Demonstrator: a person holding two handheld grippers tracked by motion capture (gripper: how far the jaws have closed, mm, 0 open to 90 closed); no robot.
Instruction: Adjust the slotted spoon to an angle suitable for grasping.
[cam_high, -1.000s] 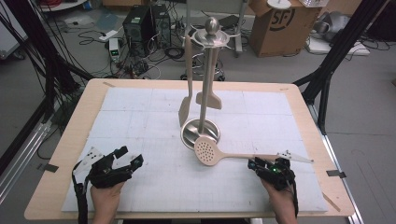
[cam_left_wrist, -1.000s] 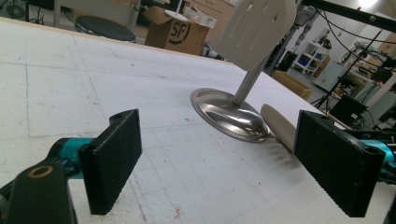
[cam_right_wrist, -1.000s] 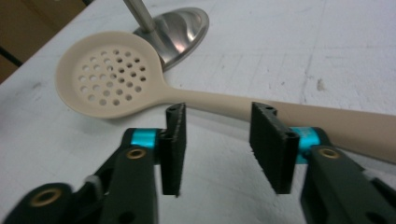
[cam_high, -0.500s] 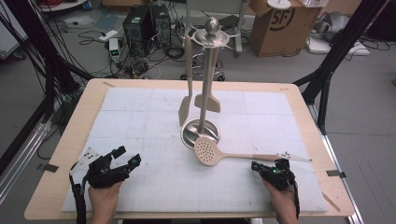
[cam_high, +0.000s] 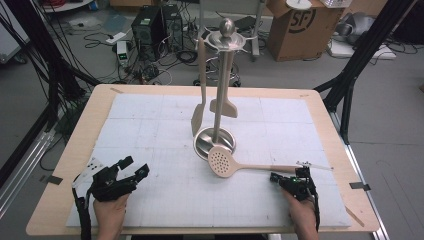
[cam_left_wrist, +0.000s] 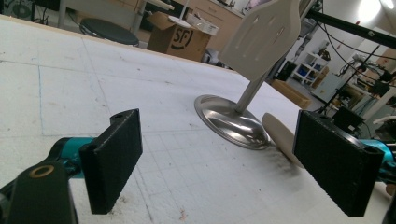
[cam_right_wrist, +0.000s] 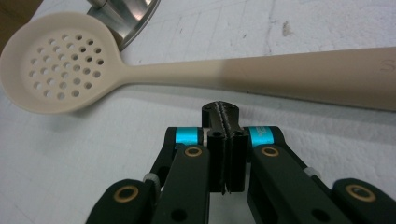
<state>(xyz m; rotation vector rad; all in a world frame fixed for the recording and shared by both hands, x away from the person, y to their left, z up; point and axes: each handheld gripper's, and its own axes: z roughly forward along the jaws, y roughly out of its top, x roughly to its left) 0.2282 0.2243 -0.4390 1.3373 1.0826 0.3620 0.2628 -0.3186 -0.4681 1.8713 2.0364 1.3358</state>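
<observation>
1. The left hand-held gripper (cam_high: 134, 168) sat at the lower left of the high view, jaws spread wide, holding nothing, resting on the white mat (cam_high: 150, 130) of the bench (cam_high: 75, 150).
2. The right hand-held gripper (cam_high: 274, 177) sat at the lower right, jaws pressed together and empty.
3. The beige skimmer spoon (cam_high: 235, 166) lay flat just above it, close but apart, its perforated bowl against the steel base of the utensil stand (cam_high: 215, 142) at centre.
4. 2 beige spatulas (cam_high: 199, 112) hung from the stand.
</observation>
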